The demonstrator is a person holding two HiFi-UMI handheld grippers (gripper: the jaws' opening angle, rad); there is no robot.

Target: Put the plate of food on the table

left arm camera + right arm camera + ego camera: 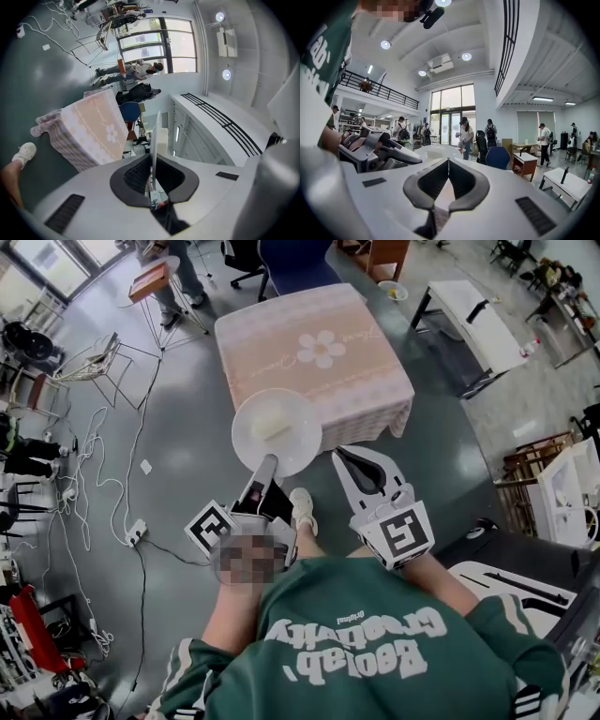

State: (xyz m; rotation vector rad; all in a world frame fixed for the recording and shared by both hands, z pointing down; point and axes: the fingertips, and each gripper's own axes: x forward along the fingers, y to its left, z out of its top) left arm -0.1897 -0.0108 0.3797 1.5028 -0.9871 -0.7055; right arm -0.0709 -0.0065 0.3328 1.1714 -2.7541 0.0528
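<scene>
The grey floor (178,456) fills most of the head view. On it stands a square worktop (281,343), covered with a pale pink cloth that has one white flower printed in the middle. The top of the cloth is bare.

Next in size is the round white plate (291,448). It is in the air, held about level, and not resting on the worktop. In the head view it overlaps the near edge of the cloth, with the floor beneath the rest of it. On the plate lies one pale yellow block of food (272,425), a little to the left of the plate's middle. In the left gripper view we see the plate (155,131) from its edge, as a thin white line, and the food (161,140) stands out from its right face.

The left gripper (266,465) is closed on the near rim of the plate. In its own view the two black pads press on the rim from both sides.

The right gripper (339,456) is just beside the plate, on its right, and does not touch it. Its jaws meet at the tips and nothing is between them.
</scene>
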